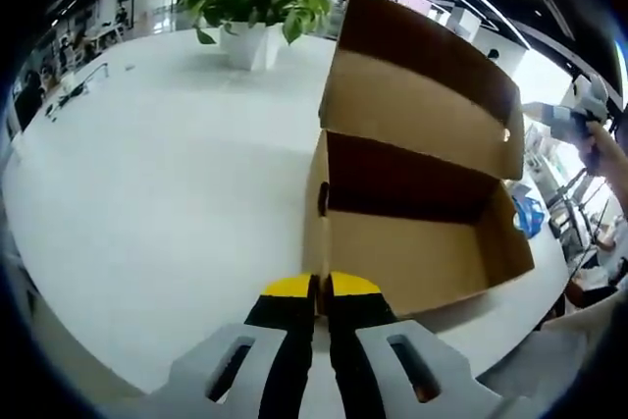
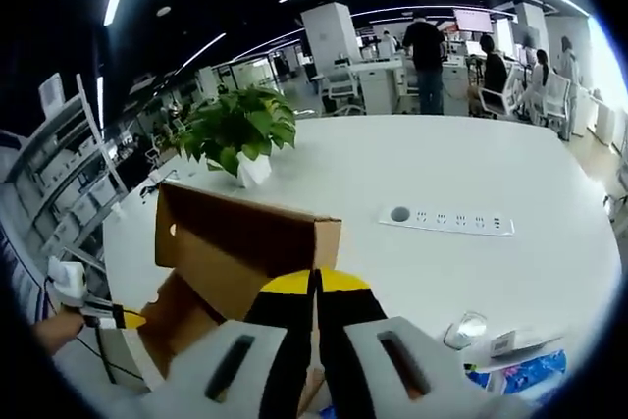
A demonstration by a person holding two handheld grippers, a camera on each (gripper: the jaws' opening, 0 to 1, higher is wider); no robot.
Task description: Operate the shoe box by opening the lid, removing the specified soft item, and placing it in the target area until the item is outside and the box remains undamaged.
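left hand-held gripper (image 1: 321, 287) pinches open shoe box (image 1: 422, 233) wall.

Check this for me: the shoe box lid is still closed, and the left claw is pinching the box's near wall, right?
Not quite. The lid is open, standing up behind the box, as the left gripper view shows. The rest holds: the left claw is shut on the box's near wall.
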